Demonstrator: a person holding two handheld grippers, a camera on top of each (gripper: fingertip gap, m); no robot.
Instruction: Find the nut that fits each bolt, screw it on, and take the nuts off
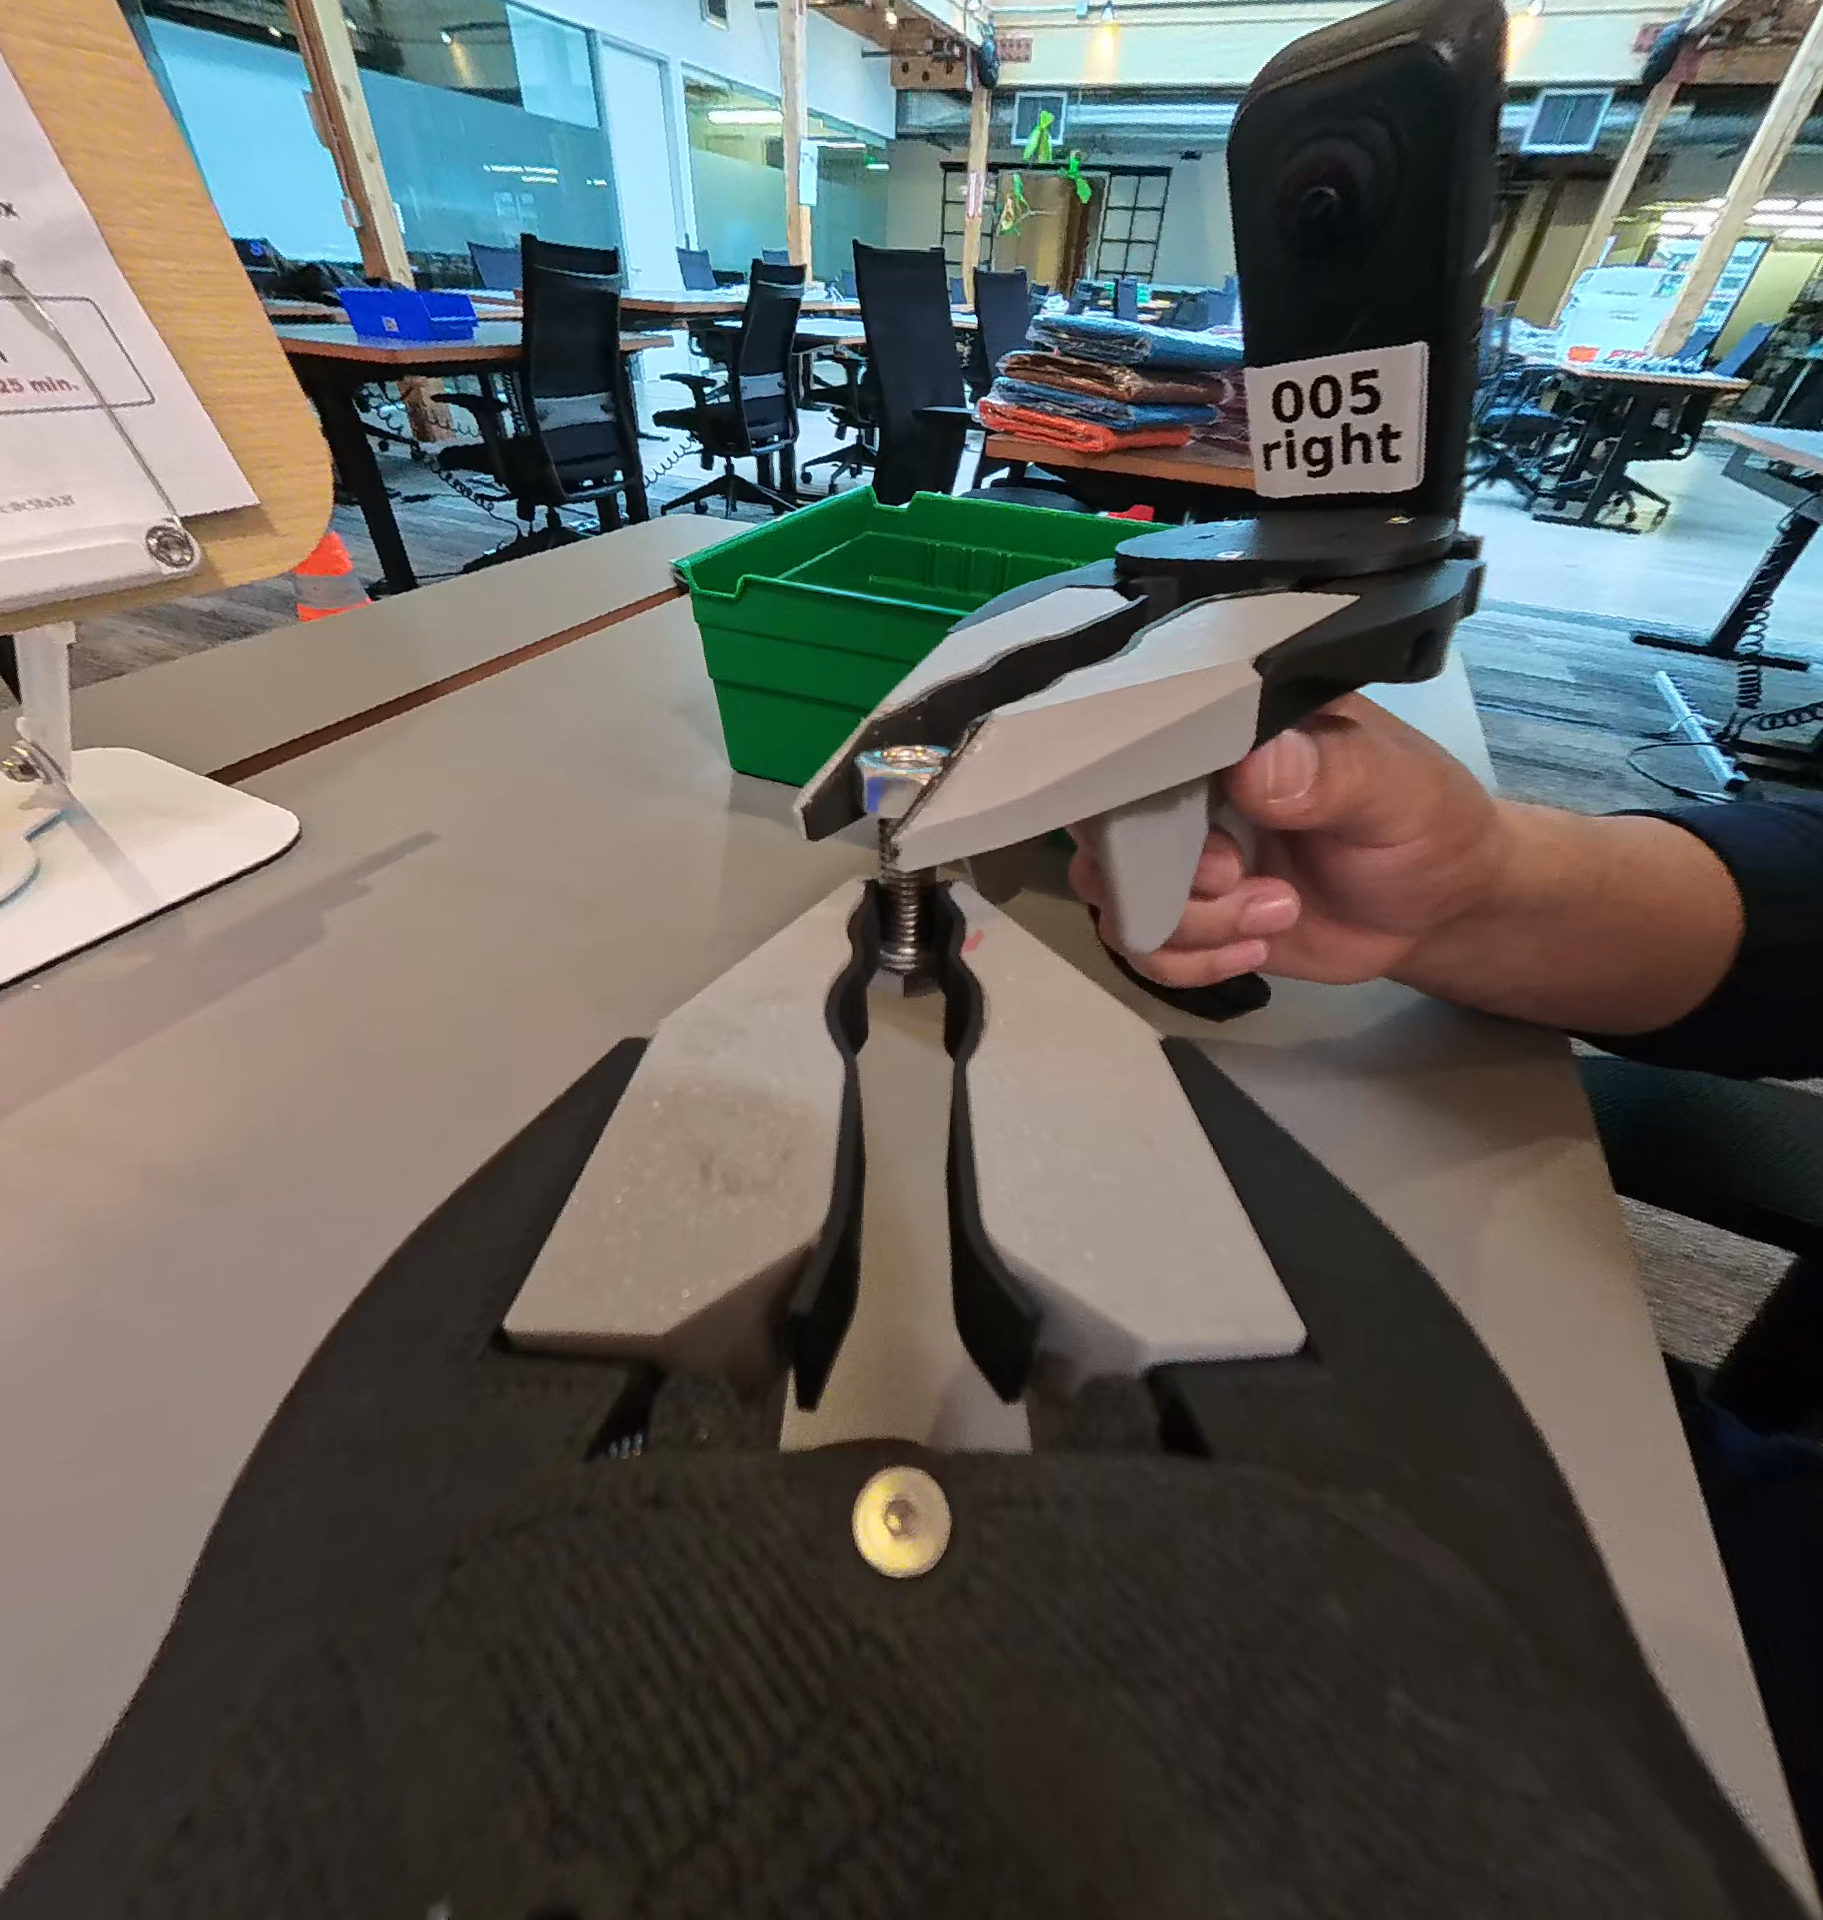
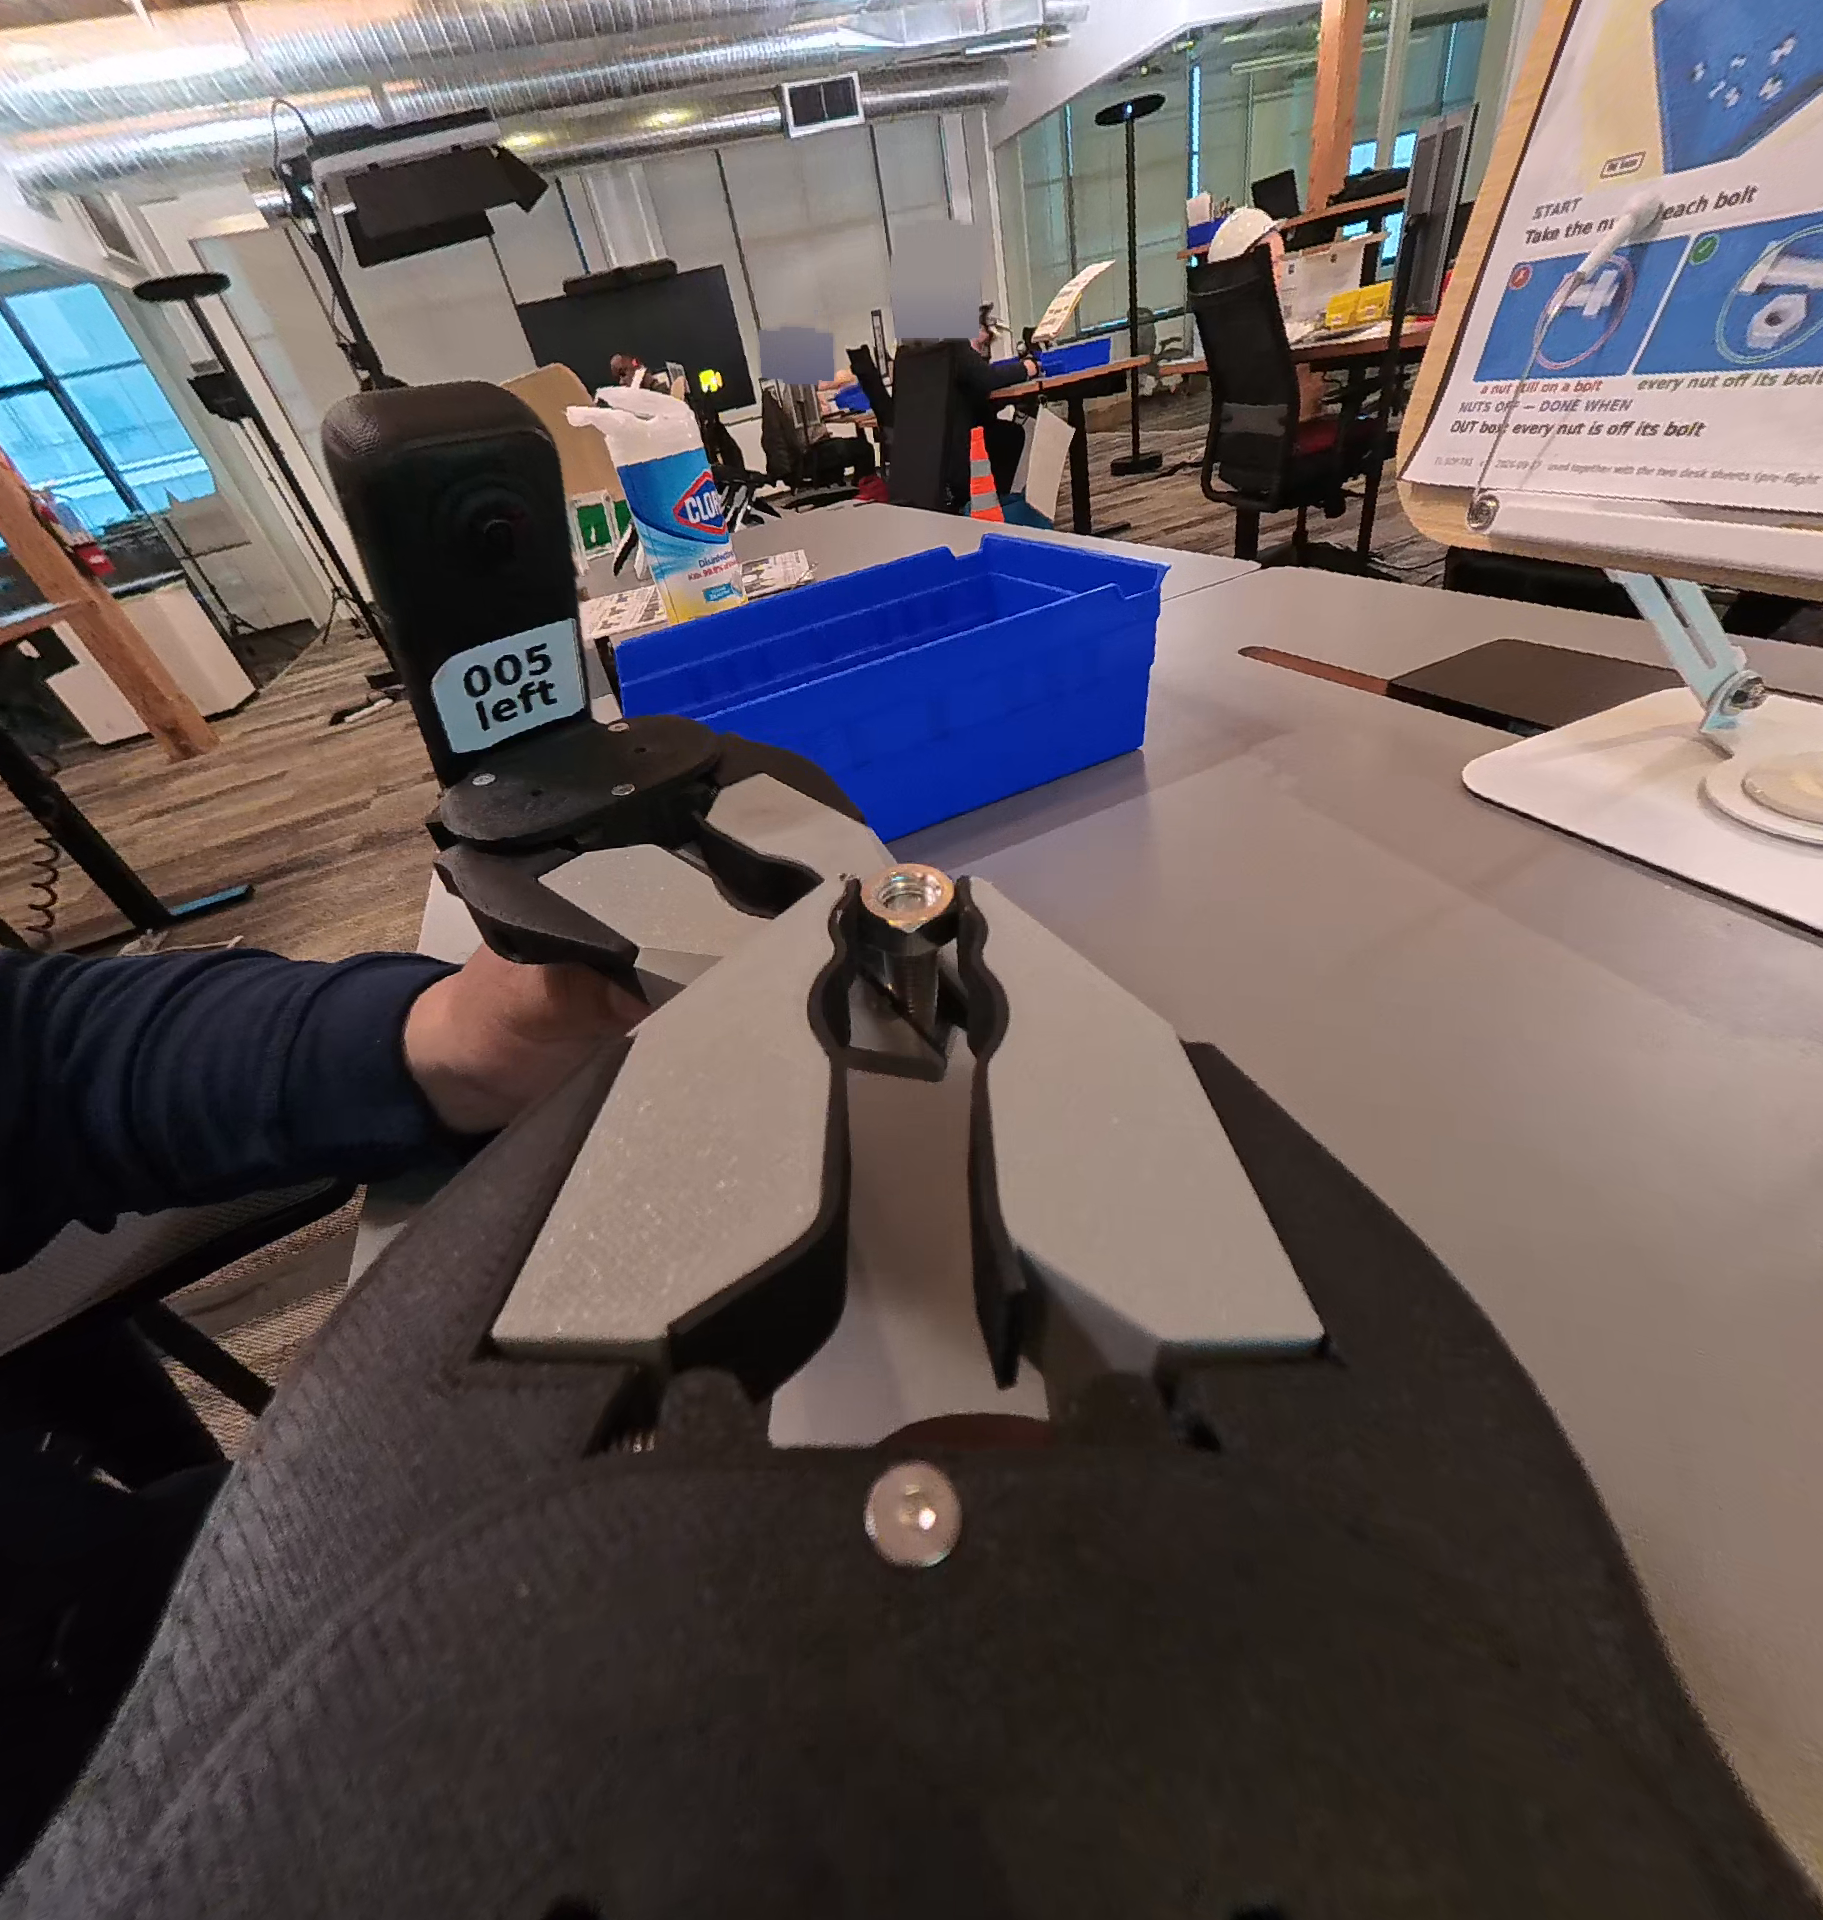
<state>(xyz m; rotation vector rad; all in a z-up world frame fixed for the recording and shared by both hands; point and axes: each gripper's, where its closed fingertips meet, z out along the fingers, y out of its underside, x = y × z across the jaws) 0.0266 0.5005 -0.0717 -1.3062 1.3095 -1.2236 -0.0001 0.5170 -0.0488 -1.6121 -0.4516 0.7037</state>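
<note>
Grey desk (image 1: 471,935): left gripper (image 1: 902,961) clamps bolt (image 1: 899,920), right gripper (image 2: 902,935) pinches nut (image 2: 907,902); both carry white labels.

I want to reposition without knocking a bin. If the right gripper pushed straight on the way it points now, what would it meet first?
Probably the blue bin. The right gripper, shut on the nut atop the bolt, points across bare table towards it. Depth is unclear, so it might skim past the bin's near corner.

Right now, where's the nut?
The nut is pinched in the right gripper at the top of the bolt, whose lower shank the left gripper holds, in front of the green bin.
</note>
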